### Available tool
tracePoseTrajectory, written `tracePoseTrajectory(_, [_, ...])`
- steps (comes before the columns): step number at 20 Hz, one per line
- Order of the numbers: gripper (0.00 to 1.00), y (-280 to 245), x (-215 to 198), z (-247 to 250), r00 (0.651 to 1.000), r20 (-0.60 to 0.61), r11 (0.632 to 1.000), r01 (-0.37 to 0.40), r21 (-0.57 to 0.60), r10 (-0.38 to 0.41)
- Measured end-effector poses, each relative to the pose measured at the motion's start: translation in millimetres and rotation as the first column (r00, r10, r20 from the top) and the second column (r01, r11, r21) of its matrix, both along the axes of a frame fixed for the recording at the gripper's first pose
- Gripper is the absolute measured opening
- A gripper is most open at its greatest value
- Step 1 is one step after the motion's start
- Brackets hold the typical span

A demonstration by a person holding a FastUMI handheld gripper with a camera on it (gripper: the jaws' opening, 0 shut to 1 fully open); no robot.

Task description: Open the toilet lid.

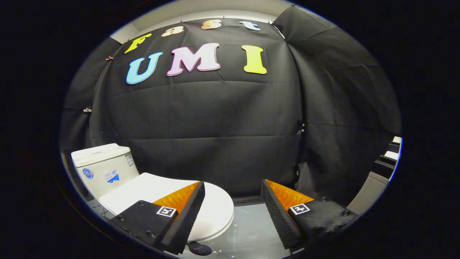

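The hand-held gripper is hanging with fingers wide apart, holding nothing. The flat white plastic toilet lid is lying closed at ten o'clock. Best hook its front edge gently.

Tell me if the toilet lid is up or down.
Down. The toilet lid lies flat over the bowl, ahead of the tank. The gripper is open, its left finger over the lid's front part, not gripping it.
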State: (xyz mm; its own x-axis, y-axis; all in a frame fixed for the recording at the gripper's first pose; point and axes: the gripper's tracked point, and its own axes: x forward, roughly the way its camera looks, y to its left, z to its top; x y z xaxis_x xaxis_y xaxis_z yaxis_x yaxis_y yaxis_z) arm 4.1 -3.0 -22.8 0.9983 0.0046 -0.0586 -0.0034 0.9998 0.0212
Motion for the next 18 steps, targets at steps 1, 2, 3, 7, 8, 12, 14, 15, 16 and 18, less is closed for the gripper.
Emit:
tracePoseTrajectory(1, [0.98, 0.4, -0.5, -3.6, 1.000, -0.010, 1.000, -0.003, 0.007, 0.003])
tracePoseTrajectory(2, [0.98, 0.2, -1.1, -7.6, 1.000, -0.021, 1.000, -0.005, 0.017, 0.005])
tracePoseTrajectory(3, [0.98, -0.2, -1.8, -11.9, 0.999, -0.031, 1.000, -0.006, 0.030, 0.007])
tracePoseTrajectory(7, [0.98, 1.3, -4.6, -32.0, 0.993, -0.112, 0.993, -0.014, 0.116, 0.027])
tracePoseTrajectory(8, [0.98, 0.7, -5.2, -36.1, 0.992, -0.122, 0.987, -0.020, 0.157, 0.039])
tracePoseTrajectory(12, [0.98, -3.9, -7.0, -59.4, 0.976, -0.214, 0.957, 0.020, 0.289, 0.044])
tracePoseTrajectory(14, [0.98, -8.1, -8.6, -71.8, 0.963, -0.263, 0.930, 0.042, 0.365, 0.059])
tracePoseTrajectory(15, [0.98, -4.7, -11.9, -75.5, 0.958, -0.274, 0.907, 0.039, 0.419, 0.086])
tracePoseTrajectory(16, [0.98, -2.8, -12.9, -77.9, 0.955, -0.279, 0.884, 0.041, 0.465, 0.103])
tracePoseTrajectory(18, [0.98, 1.1, -15.5, -86.8, 0.946, -0.293, 0.848, 0.040, 0.528, 0.137])
